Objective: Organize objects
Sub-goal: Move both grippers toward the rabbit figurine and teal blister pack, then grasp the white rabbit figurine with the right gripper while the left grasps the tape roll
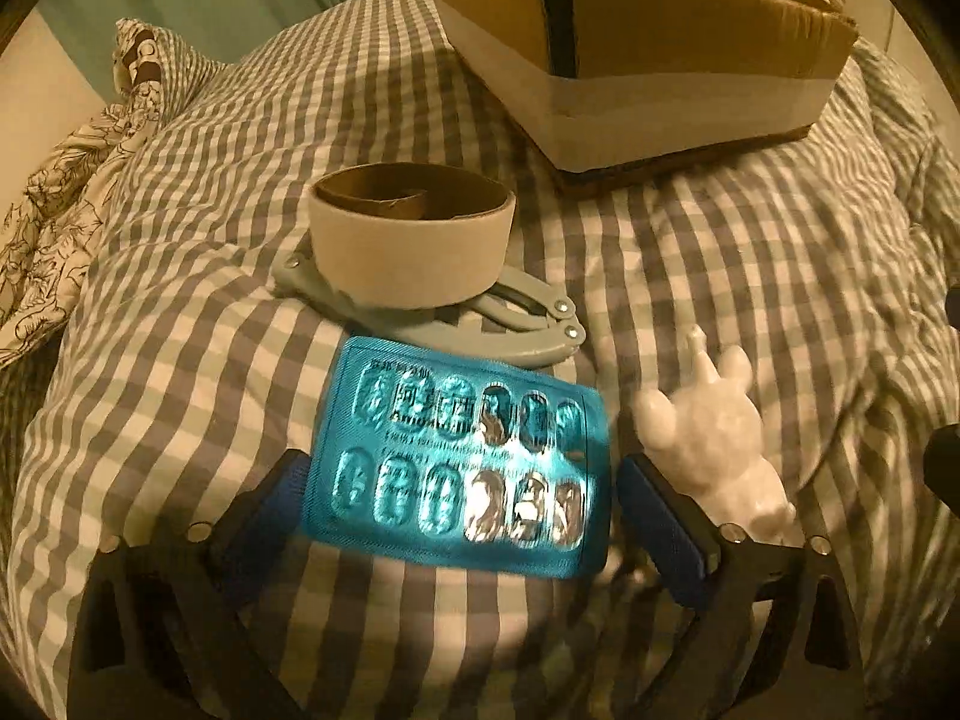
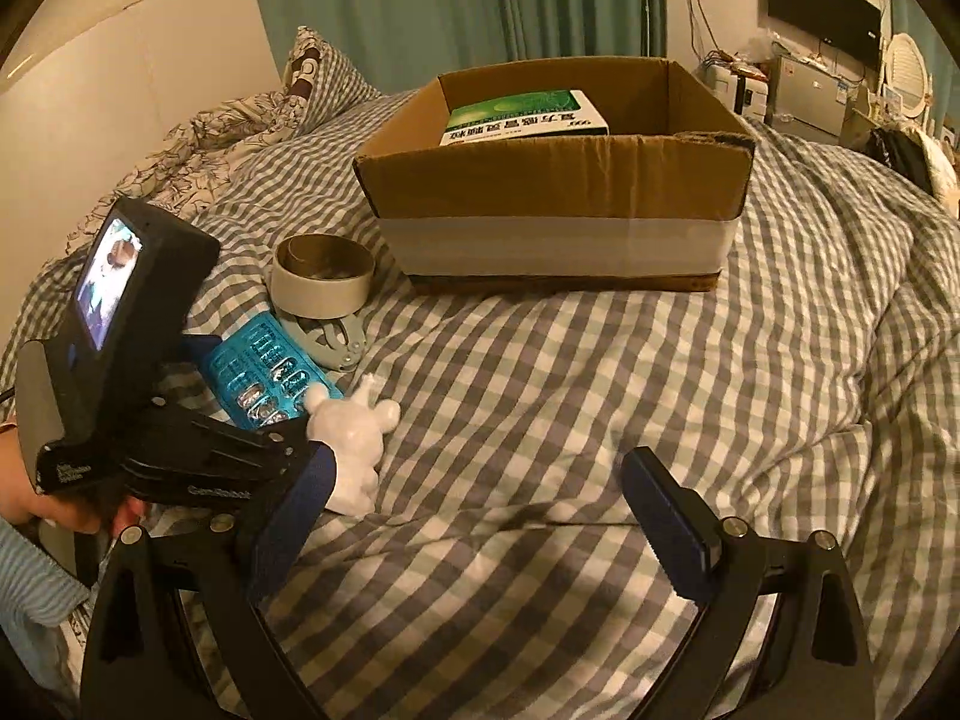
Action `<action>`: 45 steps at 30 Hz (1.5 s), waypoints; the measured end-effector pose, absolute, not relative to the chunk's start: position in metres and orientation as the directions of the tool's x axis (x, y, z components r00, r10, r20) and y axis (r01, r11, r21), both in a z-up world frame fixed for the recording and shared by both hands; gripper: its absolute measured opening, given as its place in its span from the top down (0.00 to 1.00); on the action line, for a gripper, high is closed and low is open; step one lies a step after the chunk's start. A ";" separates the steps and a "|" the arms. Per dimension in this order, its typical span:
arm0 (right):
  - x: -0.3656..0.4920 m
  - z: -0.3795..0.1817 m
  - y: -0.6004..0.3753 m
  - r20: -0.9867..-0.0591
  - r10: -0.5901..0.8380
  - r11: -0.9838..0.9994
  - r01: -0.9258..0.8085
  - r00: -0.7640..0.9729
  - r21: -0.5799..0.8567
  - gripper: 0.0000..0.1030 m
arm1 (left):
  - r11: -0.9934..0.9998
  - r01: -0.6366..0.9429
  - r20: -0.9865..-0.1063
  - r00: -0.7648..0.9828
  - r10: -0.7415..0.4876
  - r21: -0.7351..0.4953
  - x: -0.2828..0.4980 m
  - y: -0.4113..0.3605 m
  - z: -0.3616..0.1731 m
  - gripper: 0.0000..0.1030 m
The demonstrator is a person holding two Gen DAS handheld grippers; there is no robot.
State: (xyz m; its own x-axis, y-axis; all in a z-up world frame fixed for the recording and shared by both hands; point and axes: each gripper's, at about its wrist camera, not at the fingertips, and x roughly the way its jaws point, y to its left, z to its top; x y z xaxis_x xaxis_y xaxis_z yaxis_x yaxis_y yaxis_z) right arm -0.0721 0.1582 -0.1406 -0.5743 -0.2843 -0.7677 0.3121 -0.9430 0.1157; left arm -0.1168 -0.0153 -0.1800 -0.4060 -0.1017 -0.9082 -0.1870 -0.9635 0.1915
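Observation:
A blue blister pack of pills (image 1: 462, 456) lies on the checked bedcover between the wide-open fingers of my left gripper (image 1: 462, 480); the pads look close to its edges, and I cannot tell whether they touch. A white plaster figurine (image 1: 714, 444) lies just right of it. A roll of tape (image 1: 411, 240) sits on a grey hand tool (image 1: 522, 324) beyond. In the right wrist view the pack (image 2: 264, 372), figurine (image 2: 354, 438), tape roll (image 2: 321, 279) and left gripper's body (image 2: 198, 462) sit at left. My right gripper (image 2: 480, 516) is open and empty over the bedcover.
An open cardboard box (image 2: 558, 210) stands on the bed behind, with a green medicine carton (image 2: 522, 114) inside; it also shows in the left wrist view (image 1: 636, 54). A floral pillow (image 1: 72, 204) lies at left. Furniture and a wall screen (image 2: 822, 6) stand at far right.

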 end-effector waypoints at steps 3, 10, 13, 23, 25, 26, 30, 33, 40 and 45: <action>-0.067 -0.139 0.154 -0.767 -0.290 -0.939 0.323 -0.572 0.115 0.06 | -0.949 -0.223 -0.898 -0.425 -0.112 0.224 -0.104 -0.012 -0.173 0.07; -0.076 -0.158 0.118 -0.809 -0.296 -0.924 0.367 -0.508 0.108 0.06 | -0.931 -0.217 -0.863 -0.479 -0.162 0.295 -0.085 -0.030 -0.158 0.07; -0.083 -0.169 0.103 -0.827 -0.288 -0.919 0.382 -0.483 0.097 0.06 | -0.963 -0.154 -0.861 -0.495 -0.120 0.222 -0.086 -0.047 -0.145 0.07; -0.110 -0.193 0.092 -0.846 -0.396 -0.882 0.402 -0.356 0.244 0.07 | -0.982 -0.110 -0.869 -0.487 -0.080 0.152 -0.090 -0.062 -0.137 0.07; -0.109 -0.193 0.093 -0.841 -0.407 -0.877 0.411 -0.356 0.250 0.10 | -0.987 -0.101 -0.872 -0.486 -0.061 0.125 -0.094 -0.067 -0.135 0.07; -0.110 -0.193 0.094 -0.837 -0.415 -0.874 0.411 -0.356 0.258 0.11 | -0.989 -0.095 -0.871 -0.488 -0.055 0.116 -0.094 -0.068 -0.134 0.07; -0.110 -0.194 0.085 -0.835 -0.409 -0.875 0.419 -0.369 0.243 0.15 | -0.994 -0.054 -0.863 -0.502 -0.055 0.095 -0.095 -0.073 -0.125 0.07; -0.110 -0.200 0.074 -0.845 -0.370 -0.884 0.427 -0.387 0.191 0.23 | -0.994 -0.049 -0.863 -0.501 -0.060 0.097 -0.093 -0.073 -0.124 0.07; -0.103 -0.196 0.072 -0.828 -0.347 -0.886 0.443 -0.441 0.135 0.41 | -0.988 -0.054 -0.860 -0.501 -0.096 0.142 -0.094 -0.065 -0.125 0.07; -0.088 -0.159 0.093 -0.784 -0.307 -0.896 0.440 -0.539 0.049 0.41 | -0.991 -0.041 -0.840 -0.536 -0.088 0.130 -0.097 -0.052 -0.120 0.07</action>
